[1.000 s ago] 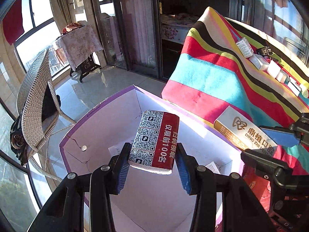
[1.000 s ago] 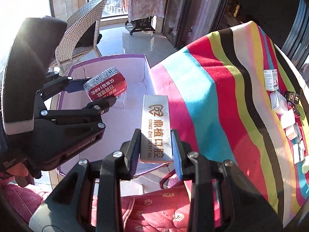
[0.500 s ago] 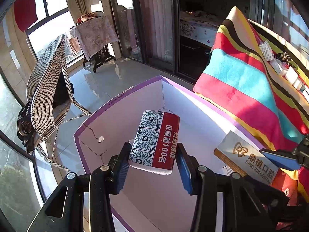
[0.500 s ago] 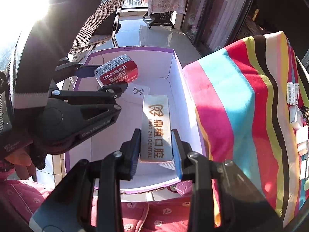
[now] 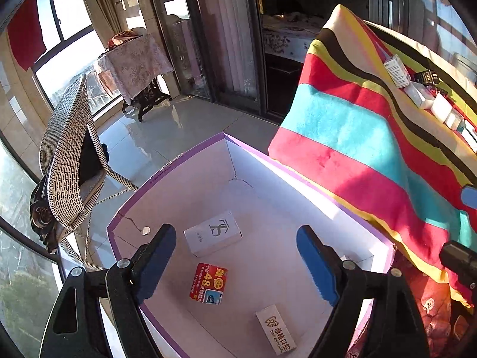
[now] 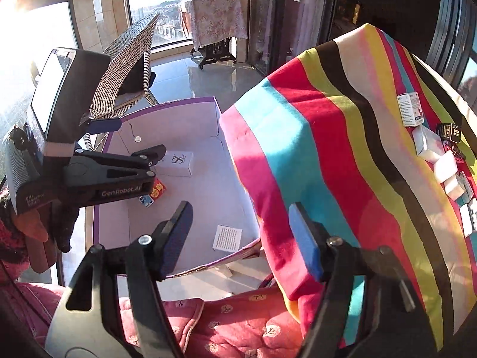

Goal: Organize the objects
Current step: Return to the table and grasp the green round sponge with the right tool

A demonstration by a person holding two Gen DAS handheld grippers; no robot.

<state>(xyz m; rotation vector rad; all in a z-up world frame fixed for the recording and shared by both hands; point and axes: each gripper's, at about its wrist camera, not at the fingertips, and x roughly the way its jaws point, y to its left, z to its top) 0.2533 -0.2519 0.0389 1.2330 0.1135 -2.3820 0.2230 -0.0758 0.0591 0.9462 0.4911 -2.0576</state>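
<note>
Past my work I see a woven wicker chair [image 5: 67, 161] on the glossy tiled floor [image 5: 167, 131], a small table under a floral cloth [image 6: 216, 18] by the windows, and a red quilted cushion [image 6: 232, 325] below.

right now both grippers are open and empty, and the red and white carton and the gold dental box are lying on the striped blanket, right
Not quite. Both the left gripper and right gripper are open and empty, but the red and white carton and gold dental box lie inside the purple-edged cardboard box, as the left wrist view shows.
</note>
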